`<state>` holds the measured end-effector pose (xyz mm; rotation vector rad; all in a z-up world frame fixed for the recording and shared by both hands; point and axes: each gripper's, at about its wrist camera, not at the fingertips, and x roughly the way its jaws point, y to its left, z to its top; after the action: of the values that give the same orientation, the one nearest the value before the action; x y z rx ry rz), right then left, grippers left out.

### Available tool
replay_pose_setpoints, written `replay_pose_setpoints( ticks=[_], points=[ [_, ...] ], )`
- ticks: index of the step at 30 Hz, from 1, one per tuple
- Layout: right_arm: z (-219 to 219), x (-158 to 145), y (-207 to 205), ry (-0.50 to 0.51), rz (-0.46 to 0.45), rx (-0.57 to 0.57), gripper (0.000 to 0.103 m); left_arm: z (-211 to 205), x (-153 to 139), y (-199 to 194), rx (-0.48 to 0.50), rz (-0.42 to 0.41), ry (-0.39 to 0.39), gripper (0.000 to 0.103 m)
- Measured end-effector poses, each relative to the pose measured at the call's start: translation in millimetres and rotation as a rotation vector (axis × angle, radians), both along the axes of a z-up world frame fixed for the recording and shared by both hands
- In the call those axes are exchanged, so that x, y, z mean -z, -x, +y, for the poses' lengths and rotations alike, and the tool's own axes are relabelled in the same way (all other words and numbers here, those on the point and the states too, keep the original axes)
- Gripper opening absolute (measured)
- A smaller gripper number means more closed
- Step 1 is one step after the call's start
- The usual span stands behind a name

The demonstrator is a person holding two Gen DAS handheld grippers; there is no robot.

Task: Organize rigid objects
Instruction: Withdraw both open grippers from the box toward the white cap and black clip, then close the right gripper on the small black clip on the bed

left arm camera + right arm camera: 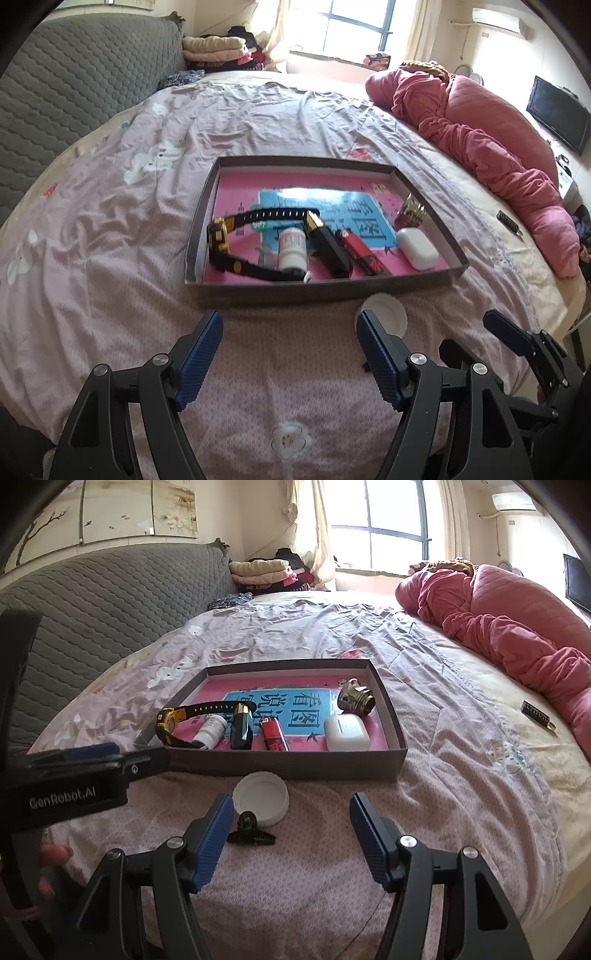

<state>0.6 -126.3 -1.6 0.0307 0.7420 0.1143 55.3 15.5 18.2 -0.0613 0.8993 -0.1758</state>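
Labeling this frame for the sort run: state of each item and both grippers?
left gripper: open, empty
right gripper: open, empty
tray: on bed, open-topped
watch: in tray, strap unbuckled
pill bottle: in tray, lying down
lighter: in tray, flat
earbud case: in tray, shut
white lid: on bed, outside tray
black clip: on bed beside lid

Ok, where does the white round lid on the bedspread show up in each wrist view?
Left wrist view: the white lid lies on the bedspread just in front of the box's near wall, right of centre, partly hidden behind the left gripper's right-hand finger.
Right wrist view: the lid lies left of centre, in front of the box, with a small black clip at its near edge.
Shared landmark: the shallow grey box.
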Motion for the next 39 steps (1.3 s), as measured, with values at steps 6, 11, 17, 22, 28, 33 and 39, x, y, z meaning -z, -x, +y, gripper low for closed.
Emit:
replay_pose_setpoints(
  ticks=[6,11,17,22,28,33,39],
  points=[
    [5,4,5,0.023,0.011,-0.005,0.065,0,10,10,0.009,0.031,-0.008,0.076],
    [7,8,7,0.025,0.023,0.004,0.065,3,17,13,0.008,0.048,-0.010,0.076],
    [10,20,3,0.008,0.062,0.007,0.065,8,26,13,-0.002,0.070,-0.002,0.076],
    [18,30,-5,0.002,0.080,0.010,0.065,10,32,12,-0.001,0.083,0.002,0.076],
    [28,46,-19,-0.001,0.109,0.025,0.065,9,37,11,0.009,0.096,0.006,0.076],
    [34,55,-28,0.003,0.122,0.019,0.065,8,41,11,0.016,0.112,0.012,0.076],
    [31,62,-34,0.007,0.128,0.038,0.065,9,43,11,0.022,0.117,0.017,0.076]
  ],
)
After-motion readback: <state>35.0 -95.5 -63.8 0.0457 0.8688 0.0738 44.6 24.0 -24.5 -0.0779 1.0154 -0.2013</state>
